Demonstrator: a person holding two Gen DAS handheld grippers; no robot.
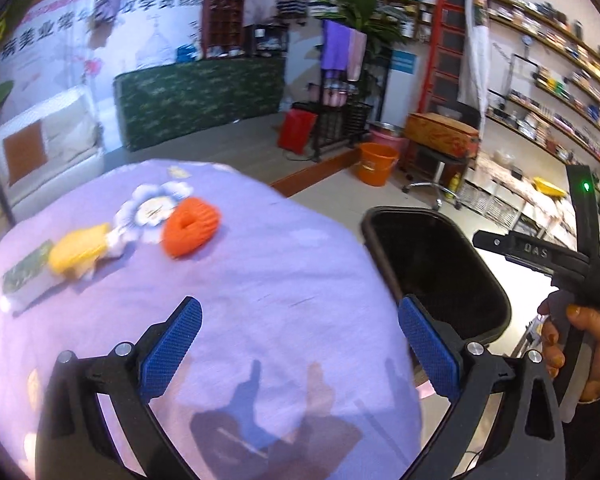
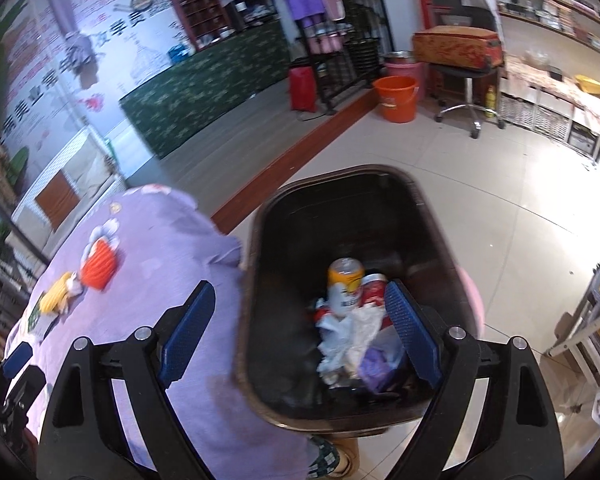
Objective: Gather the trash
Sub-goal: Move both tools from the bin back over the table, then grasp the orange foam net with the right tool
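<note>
Both tongs are spread wide and empty: the left tongs point(image 1: 300, 344) hover over the lavender-clothed counter point(image 1: 260, 280), the right tongs point(image 2: 300, 332) hang above the dark trash bin point(image 2: 260, 240) standing just beside the counter's right edge. Down in the bin lie a yellow can point(image 2: 344, 286), a red can point(image 2: 370, 292) and crumpled white paper point(image 2: 352, 336). On the counter's far left side sit an orange knitted piece point(image 1: 191, 227), a yellow item point(image 1: 78, 251) and a green-and-white packet point(image 1: 24, 276).
</note>
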